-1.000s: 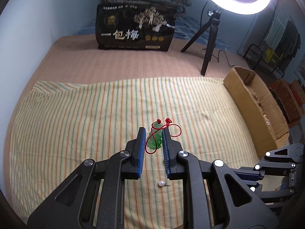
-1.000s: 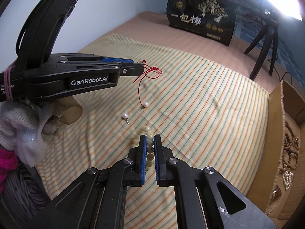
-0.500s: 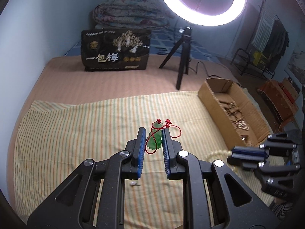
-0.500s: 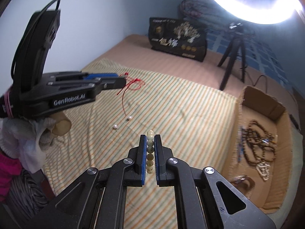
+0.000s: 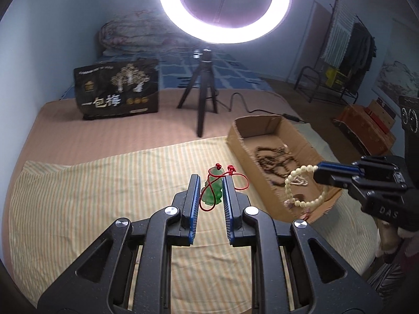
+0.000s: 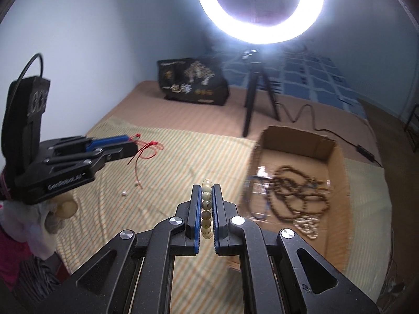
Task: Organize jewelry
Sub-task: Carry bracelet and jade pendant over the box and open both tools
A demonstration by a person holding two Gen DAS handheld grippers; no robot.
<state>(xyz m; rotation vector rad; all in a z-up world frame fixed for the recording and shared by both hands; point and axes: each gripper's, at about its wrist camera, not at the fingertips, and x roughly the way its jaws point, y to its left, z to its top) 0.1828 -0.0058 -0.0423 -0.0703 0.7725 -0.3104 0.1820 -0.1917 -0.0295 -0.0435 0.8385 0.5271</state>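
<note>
My left gripper [image 5: 209, 183] is shut on a green jade pendant [image 5: 212, 195] with a red cord [image 5: 237, 180], held above the striped cloth [image 5: 91, 196]. It also shows in the right wrist view [image 6: 132, 144], with the cord [image 6: 146, 150] hanging down. My right gripper [image 6: 207, 192] is shut on a cream bead bracelet [image 6: 206, 209], held in the air. In the left wrist view the bracelet [image 5: 301, 185] dangles from the right gripper [image 5: 320, 172] over the near end of the cardboard box [image 5: 262, 128]. The box [image 6: 337, 183] holds brown bead necklaces [image 6: 296, 193].
Two small pearl pieces [image 6: 124, 193] lie on the cloth below the left gripper. A ring light on a tripod [image 5: 203, 99] and a black printed box [image 5: 117, 91] stand at the back. A folded quilt [image 5: 141, 34] lies behind them.
Both grippers have risen and swung right toward the cardboard box, each still holding its piece. The bracelet has left the cloth and now hangs over the box.
</note>
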